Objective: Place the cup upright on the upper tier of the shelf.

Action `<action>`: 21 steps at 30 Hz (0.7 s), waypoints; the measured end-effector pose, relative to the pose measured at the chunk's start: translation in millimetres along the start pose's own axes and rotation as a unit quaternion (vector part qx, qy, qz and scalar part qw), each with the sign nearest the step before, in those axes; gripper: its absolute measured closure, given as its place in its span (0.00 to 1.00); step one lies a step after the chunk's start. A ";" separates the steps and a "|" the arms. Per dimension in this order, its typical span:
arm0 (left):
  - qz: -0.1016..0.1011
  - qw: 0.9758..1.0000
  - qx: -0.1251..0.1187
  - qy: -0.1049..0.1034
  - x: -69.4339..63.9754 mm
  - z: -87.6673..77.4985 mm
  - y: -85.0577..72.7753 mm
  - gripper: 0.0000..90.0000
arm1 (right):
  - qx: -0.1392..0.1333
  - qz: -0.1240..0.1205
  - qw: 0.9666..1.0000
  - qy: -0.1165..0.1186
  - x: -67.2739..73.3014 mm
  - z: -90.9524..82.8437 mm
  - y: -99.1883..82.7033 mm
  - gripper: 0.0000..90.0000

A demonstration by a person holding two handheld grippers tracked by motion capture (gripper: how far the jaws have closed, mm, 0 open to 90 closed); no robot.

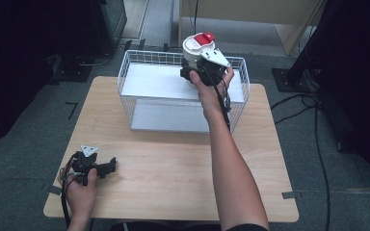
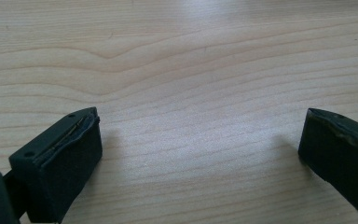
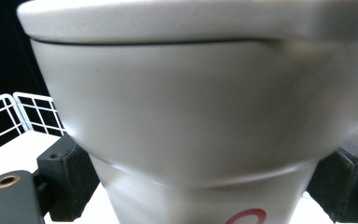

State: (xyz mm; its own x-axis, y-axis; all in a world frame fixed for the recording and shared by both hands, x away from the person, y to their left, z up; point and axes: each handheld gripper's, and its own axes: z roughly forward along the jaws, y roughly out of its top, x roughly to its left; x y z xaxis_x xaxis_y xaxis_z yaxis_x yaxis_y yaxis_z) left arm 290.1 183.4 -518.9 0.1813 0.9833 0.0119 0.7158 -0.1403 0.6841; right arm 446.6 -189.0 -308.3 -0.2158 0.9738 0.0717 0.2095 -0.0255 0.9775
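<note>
Jaws around one white cup (image 3: 200, 121)

Light wooden table (image 1: 173, 168) bears a white wire basket (image 1: 139, 77); left gripper (image 1: 107, 167) rests near its corner

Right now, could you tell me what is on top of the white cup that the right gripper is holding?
The white cup, clamped in the right gripper above the wire basket, carries a white lid with a red tab. The lid hides the cup's contents.
</note>
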 end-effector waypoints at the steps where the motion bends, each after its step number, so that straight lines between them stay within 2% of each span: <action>1: 0.000 1.000 0.000 0.000 0.0 0.0 0.0 0.00 | 0.000 0.004 1.000 0.002 -1.3 -1.8 -1.2 0.11; 8: 0.000 1.000 0.000 0.000 0.0 0.0 0.0 0.00 | -0.003 0.007 1.000 0.007 -2.3 -6.7 -2.9 0.11; 14: 0.000 1.000 0.000 0.000 0.0 0.0 0.0 0.00 | 0.010 0.022 1.000 0.020 -7.3 -8.3 0.8 0.11; 21: 0.001 1.000 0.001 0.000 0.1 -0.1 0.0 0.00 | 0.018 0.024 0.999 0.026 -9.1 -10.1 1.8 0.08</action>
State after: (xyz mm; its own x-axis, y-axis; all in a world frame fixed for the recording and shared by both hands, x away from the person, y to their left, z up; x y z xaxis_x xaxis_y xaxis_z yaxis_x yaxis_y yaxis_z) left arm 290.0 183.5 -518.8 0.1831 0.9830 0.0128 0.7165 -0.1423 0.6829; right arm 439.4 -200.2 -305.1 -0.2534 0.9586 0.1296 0.2553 -0.0629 0.9648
